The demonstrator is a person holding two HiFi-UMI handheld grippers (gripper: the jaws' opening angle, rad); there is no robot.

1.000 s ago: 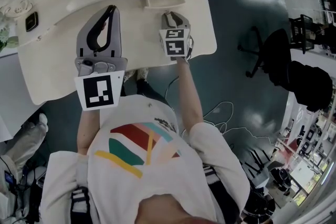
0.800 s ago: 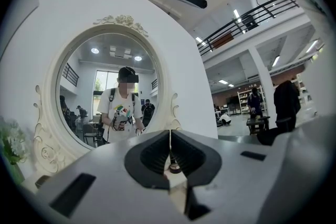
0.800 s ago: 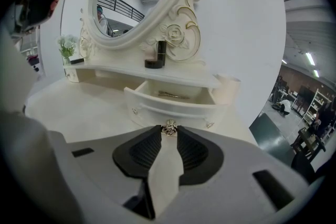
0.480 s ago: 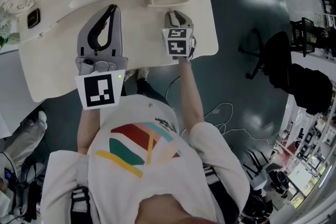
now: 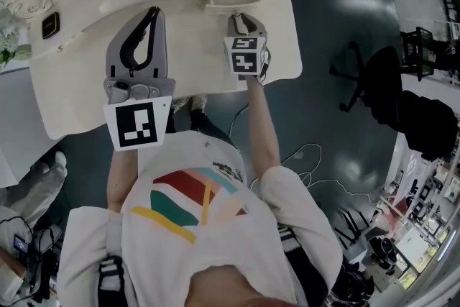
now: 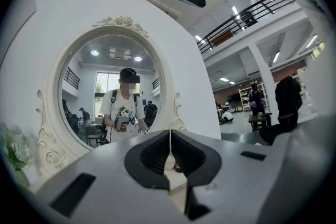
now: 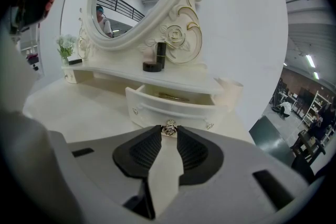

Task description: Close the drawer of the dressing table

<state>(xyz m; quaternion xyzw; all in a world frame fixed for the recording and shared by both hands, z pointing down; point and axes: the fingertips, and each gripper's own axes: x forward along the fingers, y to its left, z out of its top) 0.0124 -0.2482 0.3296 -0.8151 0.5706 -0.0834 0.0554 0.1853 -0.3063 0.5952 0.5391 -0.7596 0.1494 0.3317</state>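
Dressing table (image 5: 79,93): open drawer (image 7: 168,107), knob (image 7: 169,128) pinched between right gripper (image 7: 169,134) fingers (image 7: 195,150); left gripper (image 6: 169,136) fingers (image 6: 152,155) together.

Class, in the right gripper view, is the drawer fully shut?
No, the drawer stands pulled out from the table, with its inside showing behind the front panel.

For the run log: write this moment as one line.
drawer: open | right tool: shut on knob | left tool: shut, empty, facing mirror | task: not done
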